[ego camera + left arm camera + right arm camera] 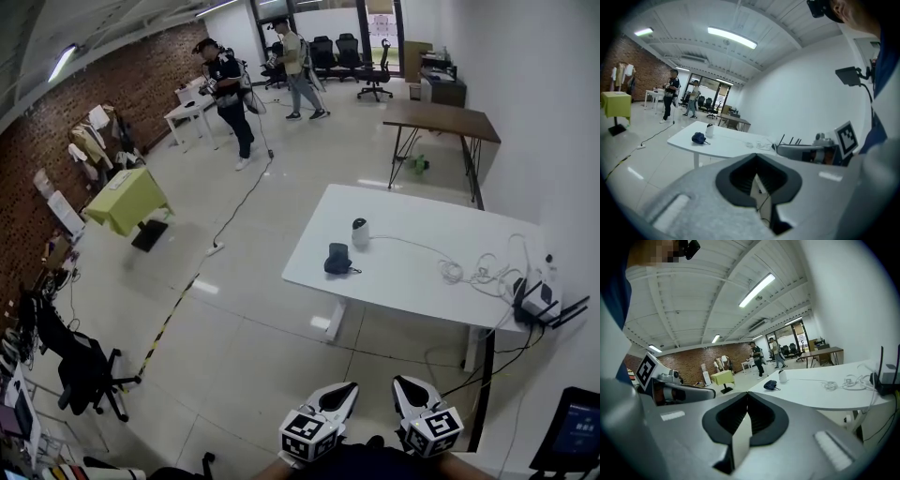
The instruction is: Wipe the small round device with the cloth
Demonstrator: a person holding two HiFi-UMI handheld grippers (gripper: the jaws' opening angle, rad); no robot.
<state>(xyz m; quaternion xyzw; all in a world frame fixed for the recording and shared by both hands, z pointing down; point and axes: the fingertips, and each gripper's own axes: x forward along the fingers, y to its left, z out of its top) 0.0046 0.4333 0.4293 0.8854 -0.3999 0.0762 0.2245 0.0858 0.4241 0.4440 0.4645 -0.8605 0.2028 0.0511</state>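
Note:
A small white round device with a dark top stands on the white table, its cable running off to the right. A dark blue cloth lies bunched just left of it and nearer to me. Both also show far off in the left gripper view, device and cloth, and in the right gripper view, device and cloth. My left gripper and right gripper hang side by side at the bottom of the head view, well short of the table, both shut and empty.
A coil of white cable and a black-and-white box with antennas lie at the table's right end. A brown desk stands behind. Two people stand far back, a floor cable and a yellow-covered stand at left.

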